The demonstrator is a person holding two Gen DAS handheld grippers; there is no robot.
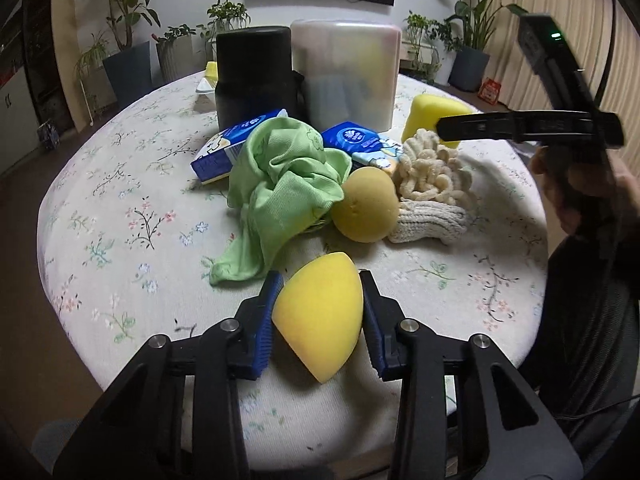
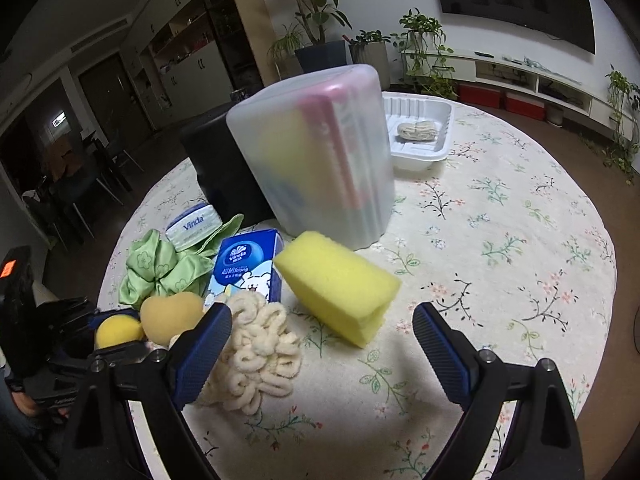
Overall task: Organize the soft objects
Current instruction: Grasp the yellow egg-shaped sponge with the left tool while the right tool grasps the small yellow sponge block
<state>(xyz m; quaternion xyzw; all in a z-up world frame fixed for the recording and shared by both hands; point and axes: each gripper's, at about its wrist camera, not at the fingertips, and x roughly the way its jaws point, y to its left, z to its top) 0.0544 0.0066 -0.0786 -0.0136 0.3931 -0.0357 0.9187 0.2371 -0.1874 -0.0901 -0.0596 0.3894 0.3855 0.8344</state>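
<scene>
Squeezing the yellow teardrop sponge [image 1: 318,320] just above the tablecloth [image 1: 120,208], the left gripper [image 1: 320,304] risks it popping out, being so springy. Farther off, the right gripper [image 2: 320,332] gapes empty before the yellow block sponge [image 2: 336,288]; its near finger could snag the cream chenille mitt [image 2: 260,360].

tabletop [image 1: 120,208]: cream, pastel floral print | cloth [image 1: 280,184]: light green | egg-shaped sponge [image 1: 320,320]: yellow | block sponge [image 2: 340,284]: yellow | round sponge [image 1: 366,208]: mustard | tissue packs [image 2: 250,264]: blue-white | loopy mitt [image 2: 256,352]: cream | bin [image 1: 254,72]: black
</scene>
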